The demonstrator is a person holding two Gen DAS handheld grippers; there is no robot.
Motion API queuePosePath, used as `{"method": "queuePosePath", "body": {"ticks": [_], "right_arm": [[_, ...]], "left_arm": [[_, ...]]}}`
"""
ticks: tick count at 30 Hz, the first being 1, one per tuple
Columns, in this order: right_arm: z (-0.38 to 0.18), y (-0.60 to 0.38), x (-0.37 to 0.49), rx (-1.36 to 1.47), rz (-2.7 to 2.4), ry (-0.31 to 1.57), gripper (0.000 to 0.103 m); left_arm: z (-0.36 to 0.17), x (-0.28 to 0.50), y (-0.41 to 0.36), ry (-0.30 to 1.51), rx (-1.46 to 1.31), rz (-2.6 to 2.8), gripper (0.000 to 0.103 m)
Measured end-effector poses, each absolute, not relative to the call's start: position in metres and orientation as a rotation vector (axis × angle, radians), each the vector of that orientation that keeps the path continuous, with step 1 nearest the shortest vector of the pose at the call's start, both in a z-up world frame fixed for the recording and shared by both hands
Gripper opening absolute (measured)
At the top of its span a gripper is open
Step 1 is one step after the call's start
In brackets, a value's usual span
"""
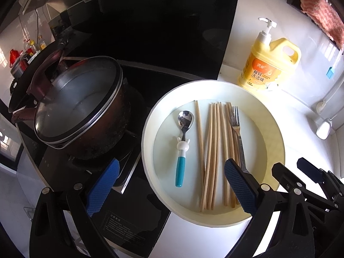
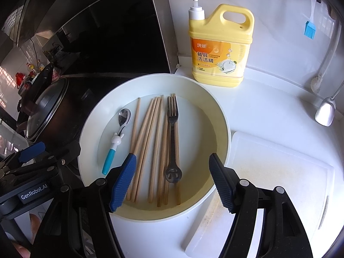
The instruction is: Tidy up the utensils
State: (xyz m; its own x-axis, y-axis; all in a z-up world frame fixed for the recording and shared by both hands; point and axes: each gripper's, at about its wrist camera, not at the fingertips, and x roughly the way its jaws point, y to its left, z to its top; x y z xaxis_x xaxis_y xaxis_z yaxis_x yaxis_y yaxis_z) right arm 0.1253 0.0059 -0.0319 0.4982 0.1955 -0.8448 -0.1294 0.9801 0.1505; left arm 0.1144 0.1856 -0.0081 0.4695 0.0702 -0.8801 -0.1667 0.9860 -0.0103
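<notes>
A round white plate (image 1: 260, 142) (image 2: 200, 129) on the counter holds a small spoon (image 1: 182, 142) (image 2: 116, 139) with a teal handle and a rabbit figure, several wooden chopsticks (image 1: 212, 150) (image 2: 150, 133) side by side, and a dark metal fork (image 1: 236, 129) (image 2: 173, 133) lying on the chopsticks. My left gripper (image 1: 172, 185) hangs open above the plate's near left rim. My right gripper (image 2: 172, 182) is open above the near ends of the chopsticks and fork. Neither touches anything.
A brown pot with a glass lid (image 1: 79, 107) sits on the black stove to the left of the plate. A yellow detergent bottle (image 2: 219, 49) stands behind it. A white cutting board (image 2: 279, 172) lies to the right, with a ladle (image 2: 325, 111) and blue brush (image 2: 309, 30) by the wall.
</notes>
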Motion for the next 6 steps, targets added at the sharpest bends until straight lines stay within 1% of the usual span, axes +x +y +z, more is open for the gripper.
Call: {"method": "queuePosePath", "body": {"ticks": [6], "right_arm": [[-0.0322, 0.007, 0.1252, 0.07, 0.2, 1.031, 0.067]], "left_arm": [[-0.0094, 0.1151, 0.1882, 1.08, -0.101, 0.152, 0.096]]}}
